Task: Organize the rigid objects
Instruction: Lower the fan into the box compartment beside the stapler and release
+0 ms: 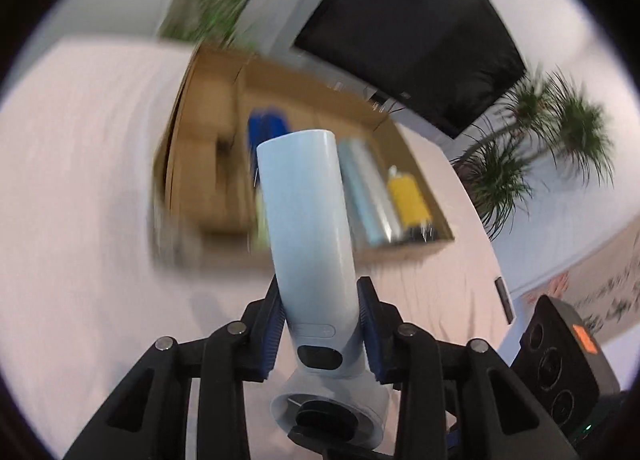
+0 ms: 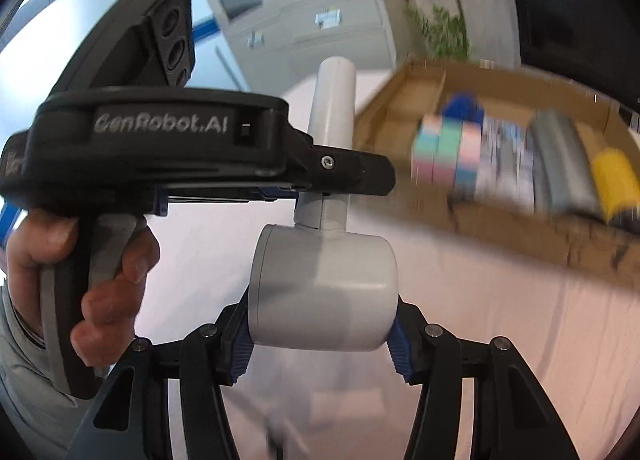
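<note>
A white hair dryer is held by both grippers above the pale table. My left gripper (image 1: 320,334) is shut on its handle (image 1: 308,212), which points up toward the cardboard box (image 1: 208,164). My right gripper (image 2: 322,344) is shut on its round barrel (image 2: 324,288). The left gripper also shows in the right wrist view (image 2: 344,176), clamped around the handle (image 2: 334,104). The box (image 2: 500,236) holds pastel blocks (image 2: 446,152), a blue item (image 2: 464,106), a grey roll (image 2: 560,156) and a yellow item (image 2: 614,180).
A dark screen (image 1: 412,32) stands behind the box. Potted plants (image 1: 532,152) stand to the right. The table's right edge (image 1: 500,280) runs close to the box. White cabinets (image 2: 304,12) are in the background.
</note>
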The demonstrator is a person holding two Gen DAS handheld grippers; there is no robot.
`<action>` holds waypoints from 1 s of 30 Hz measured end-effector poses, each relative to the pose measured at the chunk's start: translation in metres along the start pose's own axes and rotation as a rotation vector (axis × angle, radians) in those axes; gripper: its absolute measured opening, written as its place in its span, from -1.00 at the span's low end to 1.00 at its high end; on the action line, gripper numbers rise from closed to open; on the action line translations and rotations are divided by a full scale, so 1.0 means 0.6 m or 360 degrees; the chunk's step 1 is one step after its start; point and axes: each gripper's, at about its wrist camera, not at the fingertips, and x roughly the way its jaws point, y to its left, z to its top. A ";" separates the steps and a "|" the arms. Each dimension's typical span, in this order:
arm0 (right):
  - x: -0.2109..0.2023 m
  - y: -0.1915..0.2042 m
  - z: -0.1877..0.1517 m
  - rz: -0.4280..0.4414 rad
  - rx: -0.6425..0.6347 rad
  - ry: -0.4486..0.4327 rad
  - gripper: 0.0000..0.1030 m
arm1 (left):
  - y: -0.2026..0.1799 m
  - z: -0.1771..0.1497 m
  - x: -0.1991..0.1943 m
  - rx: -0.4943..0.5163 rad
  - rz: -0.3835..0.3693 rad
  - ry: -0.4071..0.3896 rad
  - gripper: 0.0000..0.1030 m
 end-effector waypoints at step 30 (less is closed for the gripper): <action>0.283 -0.117 0.296 -0.0166 0.0329 0.0263 0.29 | 0.199 0.240 0.176 -0.0009 -0.0051 0.0259 -0.33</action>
